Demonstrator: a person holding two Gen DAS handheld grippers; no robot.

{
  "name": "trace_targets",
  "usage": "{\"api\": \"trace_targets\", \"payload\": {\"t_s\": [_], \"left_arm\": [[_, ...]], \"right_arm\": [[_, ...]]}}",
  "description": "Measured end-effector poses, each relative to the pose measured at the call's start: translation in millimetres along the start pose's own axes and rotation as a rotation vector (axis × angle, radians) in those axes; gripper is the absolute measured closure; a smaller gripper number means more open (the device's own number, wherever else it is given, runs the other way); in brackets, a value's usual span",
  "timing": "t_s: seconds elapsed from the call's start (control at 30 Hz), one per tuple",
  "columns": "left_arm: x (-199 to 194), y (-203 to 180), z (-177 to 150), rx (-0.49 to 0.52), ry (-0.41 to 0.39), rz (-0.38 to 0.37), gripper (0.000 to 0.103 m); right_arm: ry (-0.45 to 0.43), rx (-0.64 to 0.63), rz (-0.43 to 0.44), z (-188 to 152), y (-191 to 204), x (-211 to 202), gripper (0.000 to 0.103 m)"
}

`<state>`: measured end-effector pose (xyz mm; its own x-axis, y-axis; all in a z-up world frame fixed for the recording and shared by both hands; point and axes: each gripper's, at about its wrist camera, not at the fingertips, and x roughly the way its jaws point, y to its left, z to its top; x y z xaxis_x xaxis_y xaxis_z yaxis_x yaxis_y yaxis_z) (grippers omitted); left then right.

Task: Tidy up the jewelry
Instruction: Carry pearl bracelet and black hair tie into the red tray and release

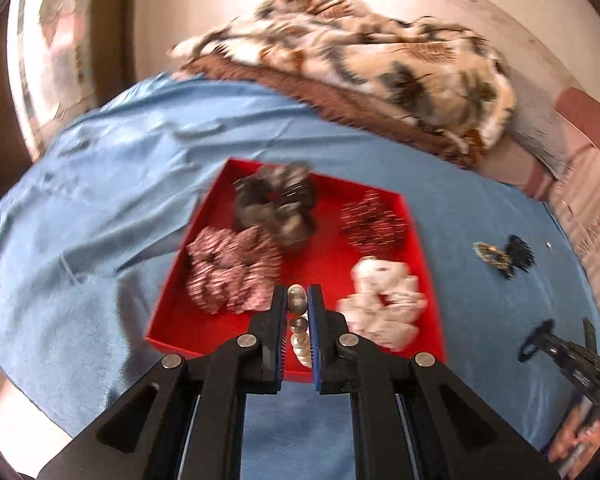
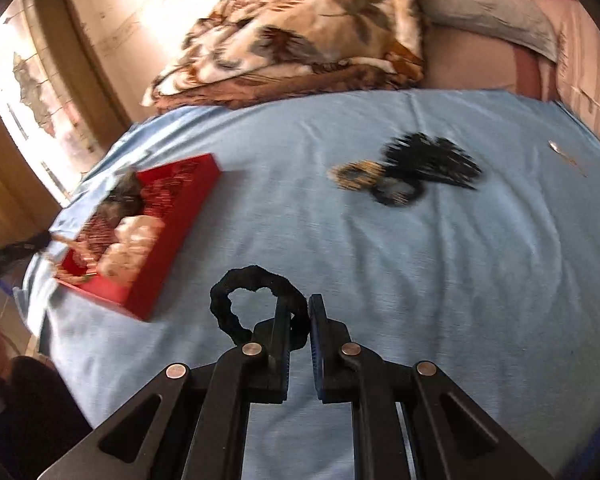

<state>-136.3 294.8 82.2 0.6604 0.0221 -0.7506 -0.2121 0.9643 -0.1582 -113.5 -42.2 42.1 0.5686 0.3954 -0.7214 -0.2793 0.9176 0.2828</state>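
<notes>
A red tray [image 1: 332, 264] lies on the blue sheet and holds several scrunchies: dark grey [image 1: 276, 208], pink striped [image 1: 232, 268], dark red [image 1: 374, 220] and white [image 1: 384, 304]. My left gripper [image 1: 298, 300] is shut on a pearl bead bracelet [image 1: 298, 320] above the tray's near edge. My right gripper [image 2: 299, 312] is shut on a black hair tie [image 2: 236, 292] above the sheet, right of the tray [image 2: 180, 232]. A black scrunchie with a leopard band [image 2: 404, 172] lies further off on the sheet; it also shows in the left wrist view [image 1: 504, 256].
A folded leaf-print blanket [image 1: 364, 60] and a pillow [image 2: 488, 4] lie at the far end of the bed. A small metal item [image 2: 556, 148] lies at the sheet's right edge. The right gripper shows in the left wrist view [image 1: 556, 348].
</notes>
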Motion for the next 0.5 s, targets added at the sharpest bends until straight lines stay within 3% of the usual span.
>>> {"api": "trace_targets", "payload": {"t_s": [0.2,0.37,0.5], "left_arm": [[16.5,34.9,-2.8,-0.078,0.028,0.074,0.094],[23.3,40.8,-8.3,-0.058,0.032,0.106,0.094],[25.2,43.8,-5.8,-0.062,0.022,0.121,0.094]], "right_arm": [[0.040,-0.056,0.125,22.1,63.1,15.0,0.093],[0.123,-0.041,0.267,34.6,113.5,46.6,0.093],[0.183,-0.074,0.293,35.6,155.2,79.5,0.093]]}}
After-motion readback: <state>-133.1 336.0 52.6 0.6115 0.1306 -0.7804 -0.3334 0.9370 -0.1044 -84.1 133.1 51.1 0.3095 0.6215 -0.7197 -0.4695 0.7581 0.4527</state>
